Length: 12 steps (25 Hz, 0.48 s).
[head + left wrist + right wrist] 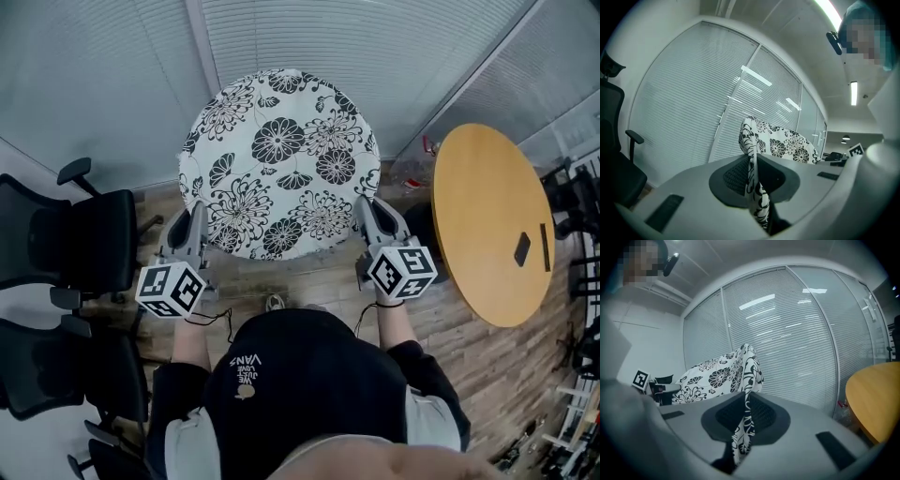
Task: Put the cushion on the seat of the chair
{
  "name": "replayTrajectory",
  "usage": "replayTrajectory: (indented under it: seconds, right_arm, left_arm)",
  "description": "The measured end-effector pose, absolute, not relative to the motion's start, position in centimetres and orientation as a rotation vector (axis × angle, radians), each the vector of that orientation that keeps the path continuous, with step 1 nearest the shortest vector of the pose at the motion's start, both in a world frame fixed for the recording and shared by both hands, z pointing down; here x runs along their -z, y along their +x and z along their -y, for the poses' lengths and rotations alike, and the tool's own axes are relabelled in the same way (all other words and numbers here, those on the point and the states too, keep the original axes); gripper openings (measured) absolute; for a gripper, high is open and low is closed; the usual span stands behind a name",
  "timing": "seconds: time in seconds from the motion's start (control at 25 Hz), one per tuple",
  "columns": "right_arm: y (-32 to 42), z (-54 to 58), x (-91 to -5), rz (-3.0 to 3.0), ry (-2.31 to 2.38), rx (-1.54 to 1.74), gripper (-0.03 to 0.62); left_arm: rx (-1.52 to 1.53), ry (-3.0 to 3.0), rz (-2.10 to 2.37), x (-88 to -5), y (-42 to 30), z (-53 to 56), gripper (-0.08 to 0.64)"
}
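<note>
Between your two grippers sits the round white fabric cushion with a black flower print [277,159], held up in front of you over the wooden plank floor [469,361] and clear of every chair. Your left gripper [198,210] has the cushion's left edge. Its jaws are almost together, with a fold of the printed cloth pinched between the dark ribbed pads. Your right gripper [363,206] grips the right edge the same way, jaws pressed onto a fold of cloth. From both holds the cushion rises away from the jaws, its patterned face spread wide between them. Behind it runs the glass wall with closed white blinds [375,47]. Well apart on your left stand the black office chairs with armrests [84,239]. On your right stands a round light-wood table [487,225] with a small flat black object [521,248] lying on it.
</note>
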State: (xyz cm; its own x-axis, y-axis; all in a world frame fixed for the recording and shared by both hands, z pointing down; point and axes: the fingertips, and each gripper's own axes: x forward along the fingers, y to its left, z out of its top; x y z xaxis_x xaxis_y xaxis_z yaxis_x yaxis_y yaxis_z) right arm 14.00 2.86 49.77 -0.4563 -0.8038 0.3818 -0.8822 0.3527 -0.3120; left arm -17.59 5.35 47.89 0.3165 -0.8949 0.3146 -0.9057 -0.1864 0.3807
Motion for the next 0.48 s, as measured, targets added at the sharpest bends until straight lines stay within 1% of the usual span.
replayTrajectory:
  seconds: [0.48]
  right_arm:
    - [14.05, -2.34, -50.38, 2.44, 1.532, -0.733, 0.034]
  left_arm:
    - [-0.039, 2.073, 1.586, -48.69, -17.72, -5.05, 0.041]
